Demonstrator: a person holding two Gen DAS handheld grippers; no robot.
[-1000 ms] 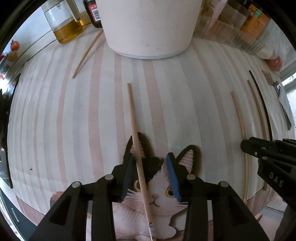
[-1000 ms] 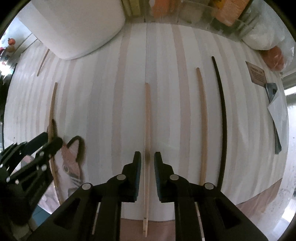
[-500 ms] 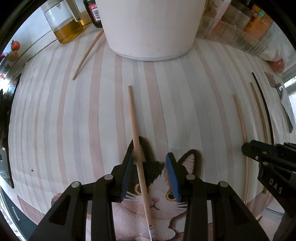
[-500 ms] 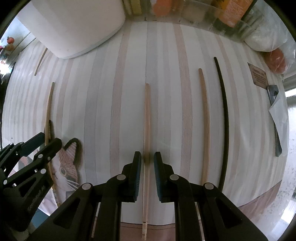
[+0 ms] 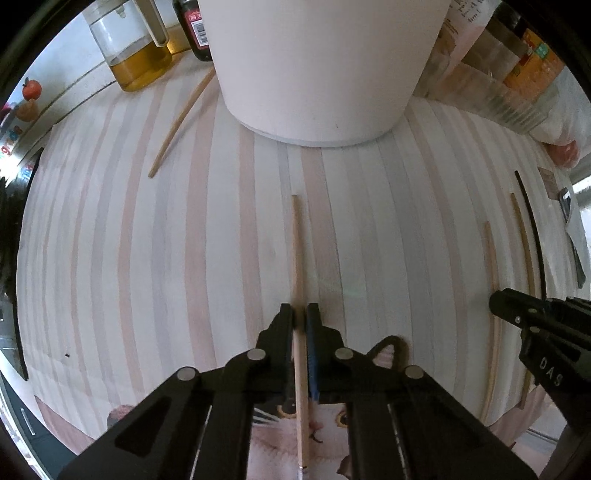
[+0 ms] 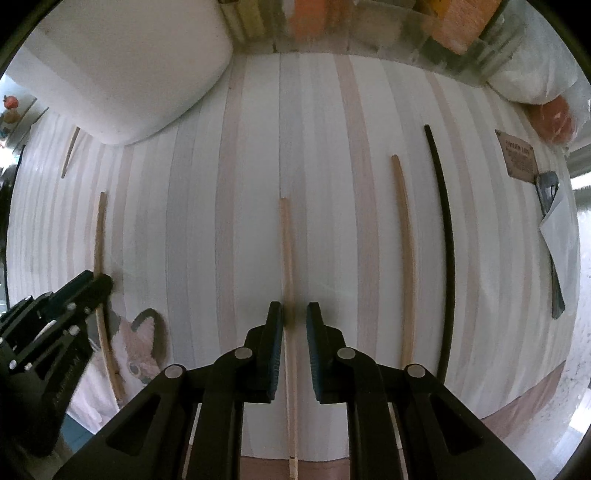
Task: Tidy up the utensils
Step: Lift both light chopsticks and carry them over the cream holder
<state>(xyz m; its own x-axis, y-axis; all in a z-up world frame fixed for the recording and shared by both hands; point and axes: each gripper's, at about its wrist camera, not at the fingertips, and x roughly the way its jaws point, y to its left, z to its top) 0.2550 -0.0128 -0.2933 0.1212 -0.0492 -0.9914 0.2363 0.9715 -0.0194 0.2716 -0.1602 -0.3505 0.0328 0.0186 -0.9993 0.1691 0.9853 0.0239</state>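
My left gripper (image 5: 299, 314) points down at a striped mat (image 5: 184, 258) and is shut on a pale wooden chopstick (image 5: 296, 251), which runs straight ahead between its pads. In the right wrist view that same chopstick (image 6: 99, 236) and the left gripper (image 6: 92, 284) show at the left. My right gripper (image 6: 294, 314) straddles another wooden chopstick (image 6: 286, 251). Its jaws are closing, and a gap still shows beside the right pad. To its right lie a wooden chopstick (image 6: 404, 251) and a black chopstick (image 6: 445, 240).
A big white container (image 5: 317, 66) stands at the far side of the mat, with a loose chopstick (image 5: 181, 122) to its left. Behind are a glass oil jug (image 5: 136, 55) and a dark bottle (image 5: 192, 29). A cat picture (image 6: 140, 347) marks the mat's near edge.
The left jaws have shut onto the chopstick that lay loose between them. Both grippers have slid a little toward the white container; the cat picture sits lower in the left view.
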